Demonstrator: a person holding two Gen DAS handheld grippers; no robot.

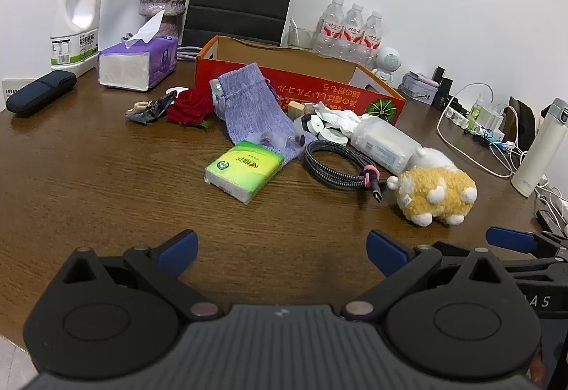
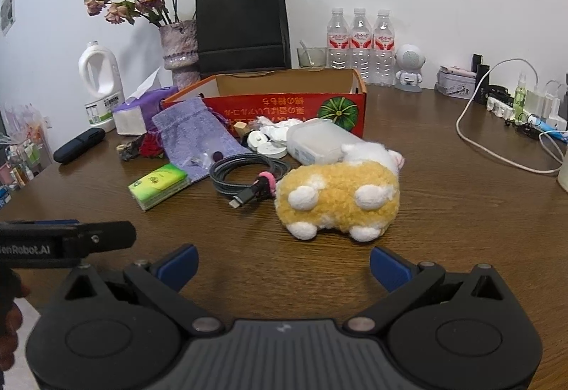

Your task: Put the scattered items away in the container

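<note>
Grippers first: left gripper (image 1: 282, 253) and right gripper (image 2: 284, 265) both spread wide, empty, hovering low over table (image 1: 88, 177). Looks like step one, nothing grabbed yet. Nearest picks: plush (image 2: 337, 198) ahead of right, tissue pack (image 1: 245, 170) ahead of left. Then cable (image 2: 245, 177), pouch (image 1: 254, 106), rose (image 1: 188, 108), small clutter touching the box front. Box (image 2: 284, 106) open at back; needs lift over front wall. Charger cords far right, off the path.

Lighting: even, bright, soft overhead. Table (image 1: 106, 177) shows mild sheen at 9 o'clock; shadows short, faint. Fisheye bending strong at edges, dark vignette in corners. Focus sharp centrally, softer toward rim.
</note>
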